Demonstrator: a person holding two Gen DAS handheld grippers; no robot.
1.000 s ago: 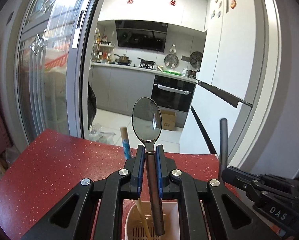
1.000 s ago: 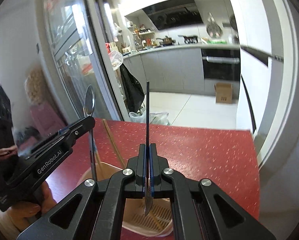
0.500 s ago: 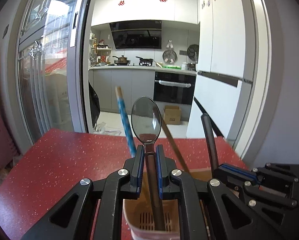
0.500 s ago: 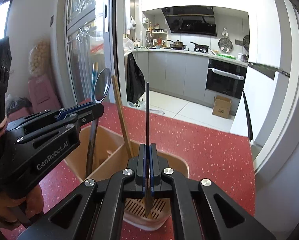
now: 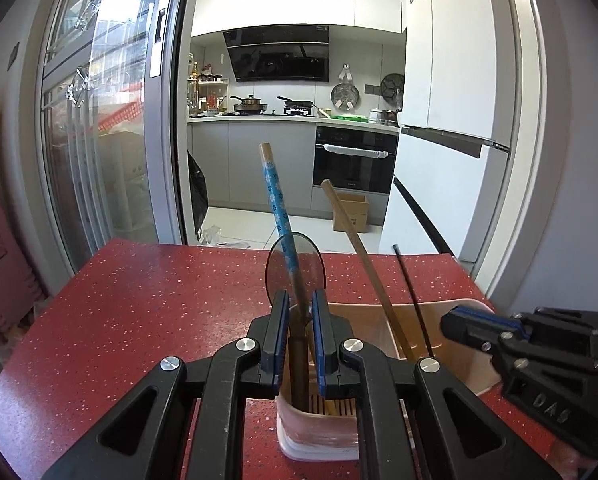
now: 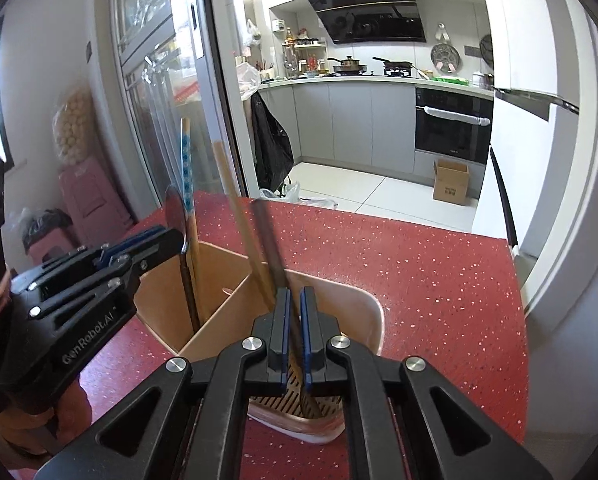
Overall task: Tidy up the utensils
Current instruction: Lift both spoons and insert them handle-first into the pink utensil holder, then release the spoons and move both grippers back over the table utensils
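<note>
Both grippers hang above the beige plastic two-compartment utensil holder (image 6: 235,292) on the speckled red table (image 5: 147,300). The left gripper (image 5: 299,336), jaws parted, straddles the dark-handled steel spoon (image 5: 295,272), apparently released upright; the right gripper (image 6: 293,332), jaws narrowly parted, straddles the slim black-handled utensil (image 6: 269,240), which leans inside the slotted compartment.

Tabletop (image 5: 139,312) — glossy red, white-speckled. Utensil holder (image 6: 235,280): smooth beige plastic. Spoon (image 5: 313,268) — polished metal bowl; chopstick (image 5: 359,248) plain matt wood.

spoon (image 5: 295,264) in holder (image 5: 451,344), holder on table (image 5: 139,300)
</note>
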